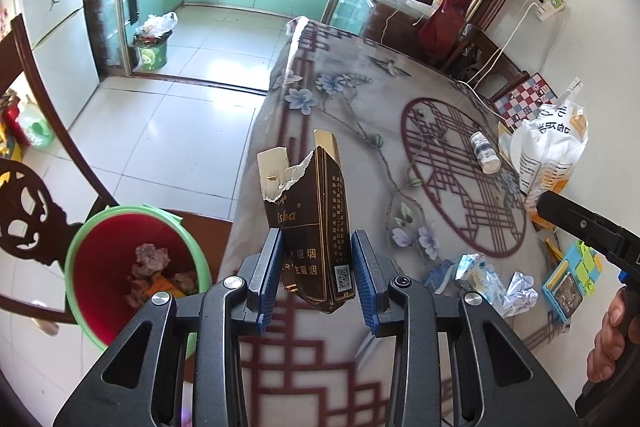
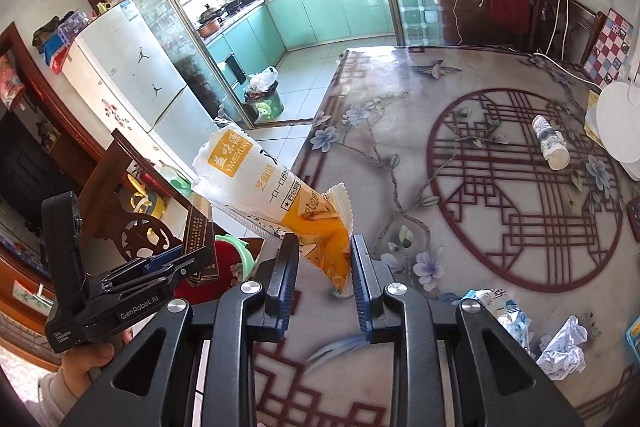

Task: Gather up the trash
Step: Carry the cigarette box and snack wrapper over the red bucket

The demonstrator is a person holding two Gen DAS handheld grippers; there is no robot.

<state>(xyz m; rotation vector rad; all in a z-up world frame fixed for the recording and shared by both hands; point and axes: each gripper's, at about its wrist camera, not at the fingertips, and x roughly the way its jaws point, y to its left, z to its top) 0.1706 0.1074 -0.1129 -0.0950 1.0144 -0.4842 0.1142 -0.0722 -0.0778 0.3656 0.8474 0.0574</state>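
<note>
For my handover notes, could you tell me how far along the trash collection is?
Done: some trash already lies in the red bin. In hand: the left gripper holds a torn cigarette pack, the right gripper a snack wrapper. Left on the table: crumpled paper, a blue-white wrapper and a small bottle.

Bin (image 1: 92, 267) mouth lies open beside the table (image 1: 360, 115) edge — a carved chair back (image 1: 24, 211) crowds its far side.
</note>
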